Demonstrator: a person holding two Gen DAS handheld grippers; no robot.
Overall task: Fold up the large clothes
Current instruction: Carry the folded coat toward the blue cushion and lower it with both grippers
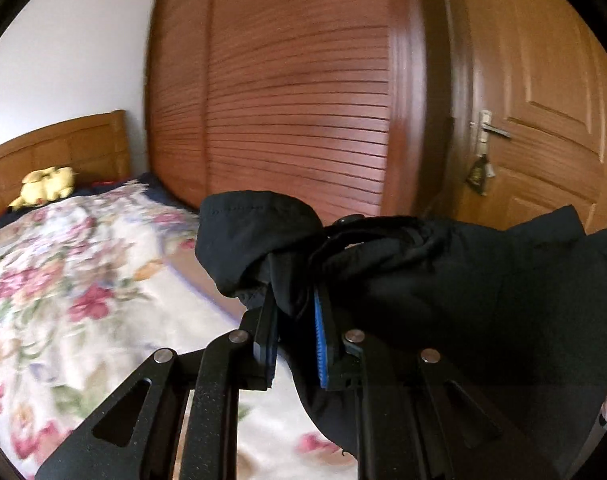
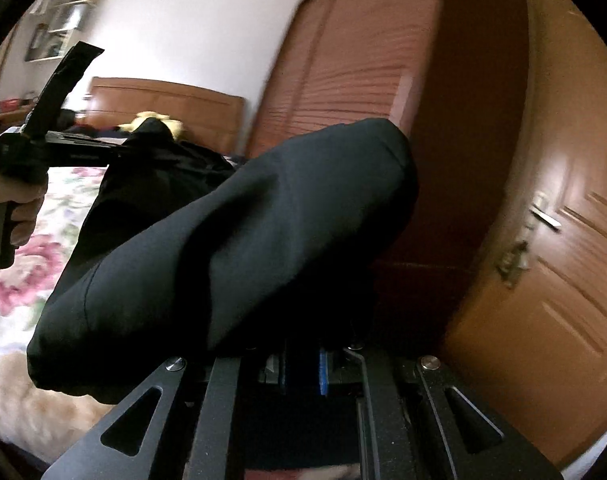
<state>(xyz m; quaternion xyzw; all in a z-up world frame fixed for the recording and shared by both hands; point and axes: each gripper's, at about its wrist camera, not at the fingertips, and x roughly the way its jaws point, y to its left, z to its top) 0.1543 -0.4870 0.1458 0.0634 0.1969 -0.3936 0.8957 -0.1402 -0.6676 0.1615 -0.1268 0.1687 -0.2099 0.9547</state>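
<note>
A large black garment [image 1: 443, 280] hangs in the air above the bed, stretched between both grippers. My left gripper [image 1: 295, 320] is shut on a bunched part of it near a strap and button. The cloth drapes over and to the right of its blue-padded fingers [image 1: 323, 344]. My right gripper [image 2: 303, 364] is shut on another part of the black garment [image 2: 243, 232], which billows over the jaws and hides the fingertips. The left gripper [image 2: 119, 150] and the hand holding it show at the left of the right wrist view.
Below lies a bed with a floral blanket [image 1: 63, 300], a wooden headboard [image 1: 55, 152] and a yellow plush toy [image 1: 47, 188]. A slatted wooden wardrobe [image 1: 295, 100] stands close ahead. A wooden door with a handle and keys [image 1: 487, 136] is to the right.
</note>
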